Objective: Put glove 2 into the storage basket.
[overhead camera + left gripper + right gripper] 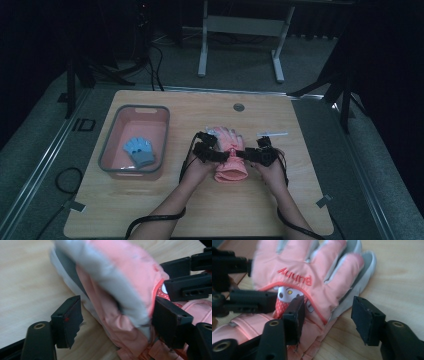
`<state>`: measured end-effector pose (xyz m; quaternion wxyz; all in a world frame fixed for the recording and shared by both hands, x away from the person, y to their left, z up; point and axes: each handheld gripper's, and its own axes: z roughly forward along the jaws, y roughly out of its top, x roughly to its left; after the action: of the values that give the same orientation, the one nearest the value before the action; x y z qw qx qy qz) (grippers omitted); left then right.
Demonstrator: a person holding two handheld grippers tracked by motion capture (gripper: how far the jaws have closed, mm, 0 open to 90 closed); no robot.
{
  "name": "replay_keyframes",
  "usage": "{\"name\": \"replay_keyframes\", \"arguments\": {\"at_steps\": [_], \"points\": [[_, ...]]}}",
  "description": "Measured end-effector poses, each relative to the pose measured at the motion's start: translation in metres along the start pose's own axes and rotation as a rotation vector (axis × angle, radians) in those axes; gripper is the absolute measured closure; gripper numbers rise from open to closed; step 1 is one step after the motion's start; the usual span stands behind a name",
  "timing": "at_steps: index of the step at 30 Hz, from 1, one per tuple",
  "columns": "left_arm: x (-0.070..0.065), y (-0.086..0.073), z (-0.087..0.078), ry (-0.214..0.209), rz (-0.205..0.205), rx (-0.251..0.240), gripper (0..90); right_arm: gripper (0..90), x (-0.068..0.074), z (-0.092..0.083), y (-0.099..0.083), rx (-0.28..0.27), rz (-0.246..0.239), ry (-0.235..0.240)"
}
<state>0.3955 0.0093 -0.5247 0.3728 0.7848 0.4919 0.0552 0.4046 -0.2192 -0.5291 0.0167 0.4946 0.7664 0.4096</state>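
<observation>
The pink glove (312, 282) bears red stitched lettering across its back, upside down from my right claw's camera; it seems to read "Burton", though I cannot be sure. A white patch with a yellow dot sits just below it. The glove lies mid-table, cuff toward me, fingers toward twelve o'clock. My left claw (216, 150) stands at its nine o'clock edge, my right claw (250, 152) at three; both are parted around the glove's edges, pads not pressing. At nine o'clock on the table (165, 205) a pink bin (111, 150) holds a small blue glove (140, 151). A white strip (272, 134) lies at one o'clock.
</observation>
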Motion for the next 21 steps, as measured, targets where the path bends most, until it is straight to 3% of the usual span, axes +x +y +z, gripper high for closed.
{"name": "replay_keyframes", "arguments": {"at_steps": [1,3,4,5,6,7,8,10,12,14,18,21], "points": [[0.003,-0.001,0.003,-0.007,-0.032,0.014,20.7,42.9,-0.003,0.003,-0.001,0.013,0.023,0.014],[0.009,-0.003,0.009,-0.059,-0.067,0.027,19.1,41.8,-0.009,0.008,-0.002,0.034,0.063,0.038],[0.009,-0.003,0.009,-0.059,-0.067,0.027,19.1,41.8,-0.009,0.008,-0.002,0.034,0.063,0.038],[0.015,-0.006,0.013,-0.131,-0.093,0.035,19.1,41.9,-0.012,0.01,-0.002,0.046,0.089,0.059],[0.016,-0.006,0.013,-0.166,-0.103,0.031,29.9,46.5,-0.017,0.015,-0.002,0.07,0.131,0.11],[0.016,-0.006,0.013,-0.172,-0.098,0.03,33.7,48.0,-0.019,0.016,-0.002,0.074,0.143,0.133],[0.016,-0.006,0.012,-0.174,-0.083,0.025,38.6,49.7,-0.021,0.017,-0.003,0.071,0.147,0.148],[0.013,-0.005,0.01,-0.164,-0.063,0.022,49.5,62.3,-0.019,0.017,-0.003,0.062,0.138,0.167],[0.011,-0.004,0.009,-0.157,-0.048,0.023,57.2,72.1,-0.012,0.015,-0.004,0.045,0.089,0.129],[0.01,-0.002,0.006,-0.155,-0.037,0.027,62.6,75.7,-0.004,0.013,-0.003,0.037,0.051,0.086],[0.01,0.0,-0.002,-0.172,-0.043,0.025,65.5,77.0,0.003,0.009,-0.003,0.011,0.048,0.068],[0.006,0.004,-0.012,-0.171,-0.029,0.012,66.2,77.1,0.011,0.002,0.001,-0.005,0.016,0.055]]}}
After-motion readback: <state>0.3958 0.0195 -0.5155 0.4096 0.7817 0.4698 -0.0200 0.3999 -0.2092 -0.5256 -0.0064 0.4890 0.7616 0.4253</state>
